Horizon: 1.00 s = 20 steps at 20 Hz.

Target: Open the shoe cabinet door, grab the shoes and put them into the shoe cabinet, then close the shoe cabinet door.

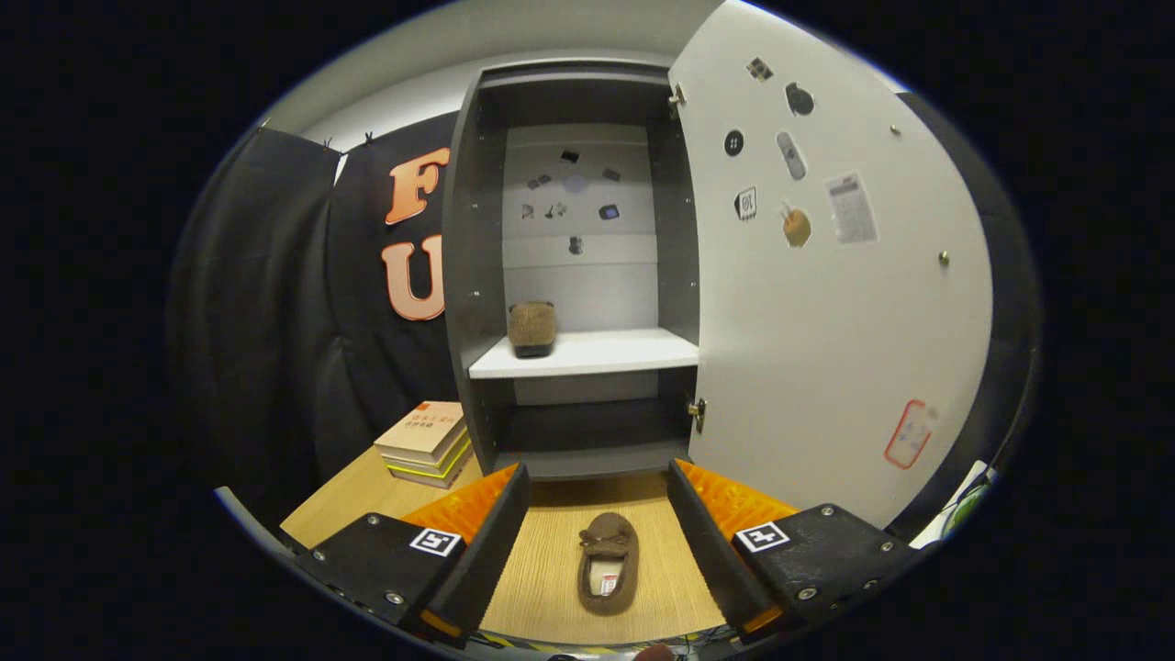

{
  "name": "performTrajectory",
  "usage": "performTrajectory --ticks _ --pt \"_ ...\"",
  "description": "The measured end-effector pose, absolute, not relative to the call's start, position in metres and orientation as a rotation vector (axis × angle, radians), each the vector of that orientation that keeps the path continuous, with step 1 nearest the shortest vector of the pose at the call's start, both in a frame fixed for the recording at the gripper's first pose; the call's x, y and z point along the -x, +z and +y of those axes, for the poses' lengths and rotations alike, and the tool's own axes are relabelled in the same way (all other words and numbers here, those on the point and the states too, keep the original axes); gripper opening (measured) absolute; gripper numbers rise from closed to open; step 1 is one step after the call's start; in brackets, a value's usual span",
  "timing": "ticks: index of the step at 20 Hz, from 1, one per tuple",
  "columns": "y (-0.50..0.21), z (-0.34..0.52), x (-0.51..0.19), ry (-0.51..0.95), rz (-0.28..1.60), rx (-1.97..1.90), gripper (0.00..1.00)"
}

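Brown slipper point(608, 574) lies between spread gripper point(597, 551) fingers.

One shoe point(608, 575) lies on the floor point(551, 560) between my open jaws; another point(532, 328) sits on the cabinet point(477, 275) shelf point(597, 353) beyond, books point(424, 442) left.

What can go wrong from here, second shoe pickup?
1. The gripper is open with the shoe lying on the floor between its fingers, touching neither. The shoe looks soft, so a pinch on its sides may slip or fold it.
2. The other shoe sits at the left of the shelf; placing too far left could knock it.
3. The open door hangs right beside the path; a wide swing might clip it.
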State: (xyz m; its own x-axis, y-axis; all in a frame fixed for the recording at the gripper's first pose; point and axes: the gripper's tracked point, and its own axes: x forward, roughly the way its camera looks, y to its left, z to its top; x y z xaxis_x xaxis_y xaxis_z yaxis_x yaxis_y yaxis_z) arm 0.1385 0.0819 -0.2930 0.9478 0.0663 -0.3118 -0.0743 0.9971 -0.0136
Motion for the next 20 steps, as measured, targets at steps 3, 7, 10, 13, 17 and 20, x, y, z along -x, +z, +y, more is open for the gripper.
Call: performTrajectory --ticks 3,7,10,13,17,20 --pt "-0.345 0.085 -0.154 0.089 0.394 -0.036 0.93" --pt "-0.413 0.09 -0.165 0.122 0.511 -0.1 0.92" --pt "-0.463 0.101 -0.167 0.157 0.61 -0.119 0.89" --pt "-0.5 0.108 -0.171 0.175 0.686 -0.128 0.87" --pt "-0.535 0.112 -0.189 0.17 0.739 -0.108 0.82" --pt "-0.56 0.115 -0.198 0.17 0.778 -0.068 0.76"
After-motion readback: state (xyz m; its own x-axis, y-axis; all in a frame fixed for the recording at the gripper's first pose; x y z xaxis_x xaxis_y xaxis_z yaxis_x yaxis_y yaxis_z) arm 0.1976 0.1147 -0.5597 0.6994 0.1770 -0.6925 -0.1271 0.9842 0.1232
